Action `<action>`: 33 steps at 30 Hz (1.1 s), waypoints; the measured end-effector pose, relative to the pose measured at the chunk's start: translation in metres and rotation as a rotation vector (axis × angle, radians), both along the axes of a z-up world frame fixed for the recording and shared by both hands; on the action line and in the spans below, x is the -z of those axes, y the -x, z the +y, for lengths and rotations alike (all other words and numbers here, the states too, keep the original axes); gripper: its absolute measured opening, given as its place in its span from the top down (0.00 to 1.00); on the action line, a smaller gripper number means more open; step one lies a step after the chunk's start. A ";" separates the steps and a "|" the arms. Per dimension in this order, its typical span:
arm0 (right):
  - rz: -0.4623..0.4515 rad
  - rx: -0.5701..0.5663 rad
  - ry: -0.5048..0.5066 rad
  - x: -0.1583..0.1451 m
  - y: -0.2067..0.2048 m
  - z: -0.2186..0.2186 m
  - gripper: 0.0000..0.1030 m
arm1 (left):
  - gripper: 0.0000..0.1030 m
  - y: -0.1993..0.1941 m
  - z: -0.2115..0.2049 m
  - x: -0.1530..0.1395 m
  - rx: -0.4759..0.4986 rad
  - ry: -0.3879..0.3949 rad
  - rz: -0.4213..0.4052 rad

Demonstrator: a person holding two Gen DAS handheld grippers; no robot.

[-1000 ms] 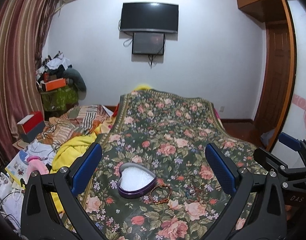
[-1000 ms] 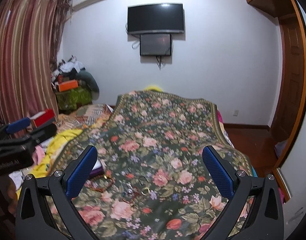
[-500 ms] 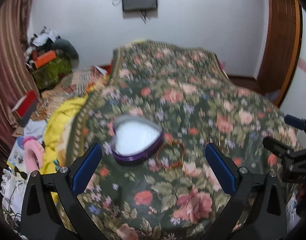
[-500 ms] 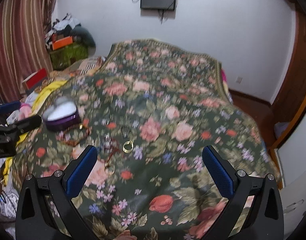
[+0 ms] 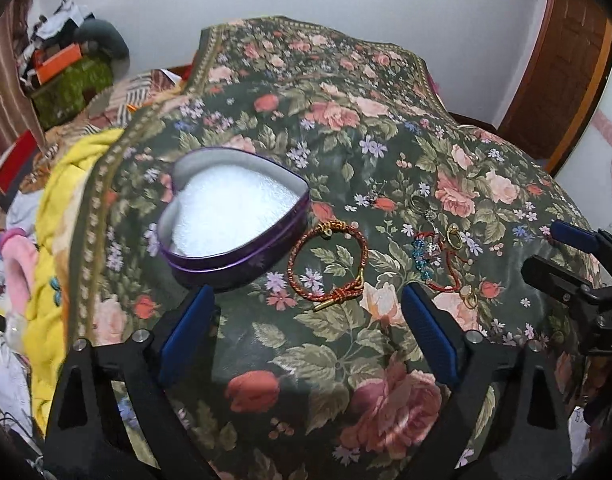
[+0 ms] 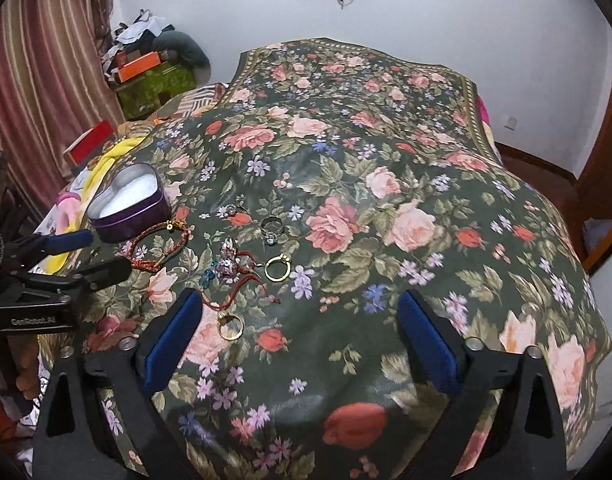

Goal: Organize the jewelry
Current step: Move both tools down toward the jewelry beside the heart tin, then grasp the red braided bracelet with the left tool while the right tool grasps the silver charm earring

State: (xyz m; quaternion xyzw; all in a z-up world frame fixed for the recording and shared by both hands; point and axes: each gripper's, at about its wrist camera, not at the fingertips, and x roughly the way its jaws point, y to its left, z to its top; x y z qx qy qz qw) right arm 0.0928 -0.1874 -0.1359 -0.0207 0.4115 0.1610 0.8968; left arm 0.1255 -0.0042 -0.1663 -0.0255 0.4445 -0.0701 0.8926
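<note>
A purple heart-shaped tin (image 5: pixel 234 216) (image 6: pixel 128 204) with white padding lies open on the floral bedspread. Just right of it rests a red-and-gold braided bracelet (image 5: pixel 326 264) (image 6: pixel 158 246). Further right lie a beaded charm cluster on red cord (image 5: pixel 426 248) (image 6: pixel 226 266), a silver ring (image 6: pixel 272 230), a gold ring (image 6: pixel 278 268) and another gold ring (image 6: pixel 231 326). My left gripper (image 5: pixel 308 340) hovers open just short of the bracelet, holding nothing. My right gripper (image 6: pixel 298 344) is open above the cloth, the jewelry off to its left.
The floral bedspread (image 6: pixel 386 184) covers the whole bed. A yellow blanket (image 5: pixel 66 208) and clutter lie off the bed's left edge. A wooden door (image 5: pixel 558 72) stands at the right, and a curtain (image 6: pixel 38 64) hangs at the left.
Both grippers have tilted down and moved in closer over the bed, so the tin and jewelry now appear larger and nearer. Both stayed open.
</note>
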 end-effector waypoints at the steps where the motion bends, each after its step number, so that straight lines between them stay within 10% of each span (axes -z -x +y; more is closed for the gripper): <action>1: 0.004 -0.010 -0.001 0.001 -0.002 0.002 0.14 | 0.12 -0.003 -0.001 0.003 0.006 0.012 0.012; 15: 0.097 -0.089 -0.064 0.013 -0.020 0.020 0.50 | 0.31 -0.023 -0.017 0.021 0.082 -0.008 0.029; 26: 0.173 -0.140 -0.152 0.018 -0.028 0.039 0.74 | 0.78 -0.029 -0.005 0.021 0.057 0.042 0.019; 33: 0.214 -0.133 -0.131 0.027 -0.035 0.050 0.77 | 0.90 -0.027 -0.001 0.020 0.061 0.085 0.020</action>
